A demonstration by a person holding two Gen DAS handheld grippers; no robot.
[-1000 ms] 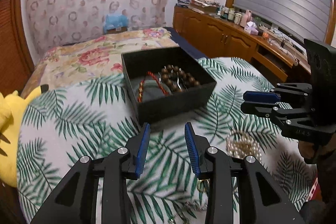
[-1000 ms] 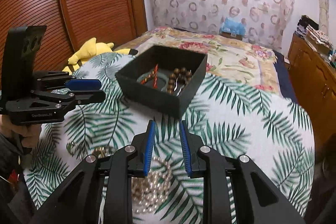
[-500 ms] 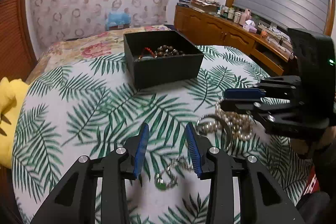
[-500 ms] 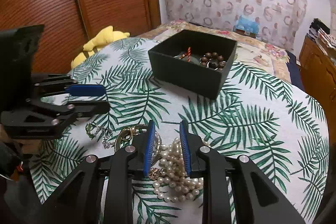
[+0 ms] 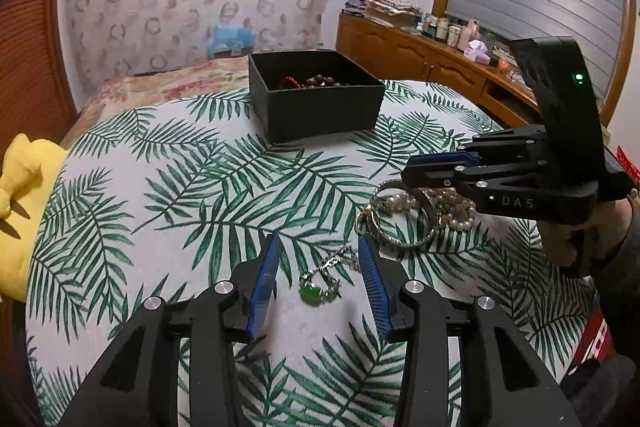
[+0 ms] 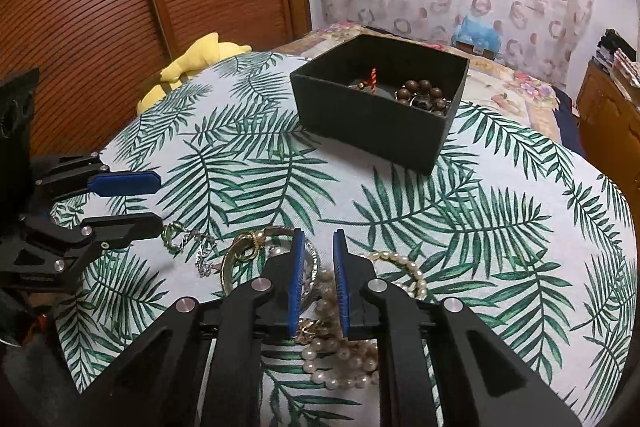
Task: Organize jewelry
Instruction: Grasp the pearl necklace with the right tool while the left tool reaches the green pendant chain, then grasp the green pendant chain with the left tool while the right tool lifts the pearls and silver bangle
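Note:
A black open box [image 5: 316,99] sits at the far side of the leaf-print table and holds a brown bead bracelet [image 6: 424,95] and a red cord bracelet [image 6: 373,77]. A silver chain with a green stone [image 5: 320,287] lies between the fingers of my open left gripper [image 5: 320,281], low over the table. A metal bangle [image 5: 404,223] and a pearl string [image 6: 352,359] lie in a pile to its right. My right gripper [image 6: 318,287] is open and empty, just above that pile. The box also shows in the right wrist view [image 6: 380,103].
A yellow plush toy [image 5: 16,195] lies off the table's left edge. A bed with a floral cover [image 5: 168,83] is behind the table. A wooden dresser with bottles [image 5: 440,55] stands at the right. Slatted wooden doors [image 6: 120,7] are at the left.
Both grippers have drawn back from the box and dropped toward the near side of the table. The left gripper now straddles the green-stone chain; the right one hangs over the pearl pile.

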